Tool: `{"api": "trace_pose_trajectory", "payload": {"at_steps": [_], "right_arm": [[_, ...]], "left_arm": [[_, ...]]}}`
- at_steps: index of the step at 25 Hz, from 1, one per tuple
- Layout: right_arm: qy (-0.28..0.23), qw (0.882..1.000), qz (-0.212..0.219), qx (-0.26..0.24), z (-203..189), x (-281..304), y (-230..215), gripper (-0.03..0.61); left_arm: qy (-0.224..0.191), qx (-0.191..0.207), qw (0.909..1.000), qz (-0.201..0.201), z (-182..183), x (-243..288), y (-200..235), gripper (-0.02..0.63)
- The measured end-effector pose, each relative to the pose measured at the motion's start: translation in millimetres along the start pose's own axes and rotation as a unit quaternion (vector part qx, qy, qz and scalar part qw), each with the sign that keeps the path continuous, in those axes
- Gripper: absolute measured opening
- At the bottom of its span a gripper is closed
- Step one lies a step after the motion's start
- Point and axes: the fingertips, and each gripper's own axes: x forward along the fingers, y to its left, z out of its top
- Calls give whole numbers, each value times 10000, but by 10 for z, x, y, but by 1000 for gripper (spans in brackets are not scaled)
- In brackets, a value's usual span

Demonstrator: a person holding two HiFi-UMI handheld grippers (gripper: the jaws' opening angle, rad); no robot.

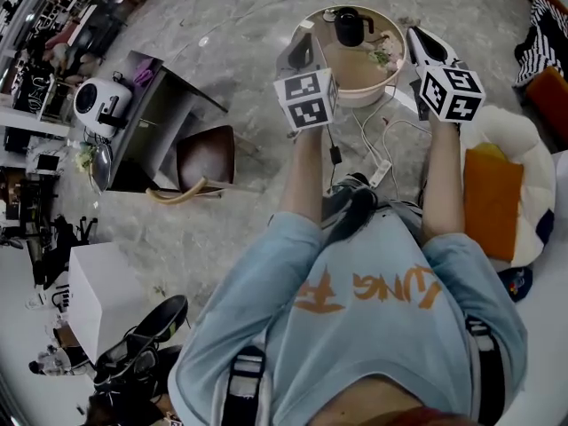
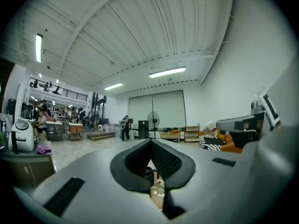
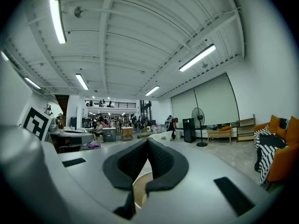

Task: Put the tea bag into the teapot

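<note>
Head view, looking steeply down past a light blue T-shirt (image 1: pixel 373 327), both forearms stretched forward over a grey marbled floor. Out in front, left hand-held gripper (image 1: pixel 303 32) and right hand-held gripper (image 1: pixel 417 34), each carrying a marker cube, held level and side by side over the near edge of a small round bench (image 1: pixel 355 96). Black teapot (image 1: pixel 352 27) upright on the far part of that bench, between the two gripper tips. Small pale and green scrap (image 1: pixel 382 57) lying just right of the teapot, too small to identify. Brown chair (image 1: pixel 202 158) to the left on the floor, white cables (image 1: pixel 377 140) trailing below the bench.

Left gripper view: black ribbed pads (image 2: pixel 163 160) closed tip to tip, gripping nothing, teapot dimly seen through the gap beneath.

Right gripper view: pads (image 3: pixel 161 160) likewise pressed together and empty, pale bench rim showing below.
</note>
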Motion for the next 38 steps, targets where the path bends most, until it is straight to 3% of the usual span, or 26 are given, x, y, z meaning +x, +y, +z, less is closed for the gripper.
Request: {"api": "trace_pose_trajectory", "payload": {"at_steps": [9, 12, 16, 23, 32, 38], "right_arm": [[190, 9998, -111, -10, -20, -2, -172, 14], [46, 10000, -31, -61, 105, 60, -215, 14], [28, 9999, 37, -124, 79, 301, -232, 14], [264, 9989, 268, -295, -132, 1087, -140, 14], [319, 9994, 151, 41, -545, 2315, -437, 14], [908, 9953, 125, 313, -1050, 3323, -645, 14]], "left_arm": [[-34, -139, 9994, -317, 25, 268, -199, 20], [5, -169, 9991, -382, -39, 392, -237, 20], [-10, -192, 9995, -250, -104, 543, -20, 20], [100, -623, 9980, -60, -287, 1076, 458, 20], [592, -638, 9960, -210, -661, 2185, 850, 20], [1071, -737, 9901, -522, -1004, 3067, 1222, 20]]}}
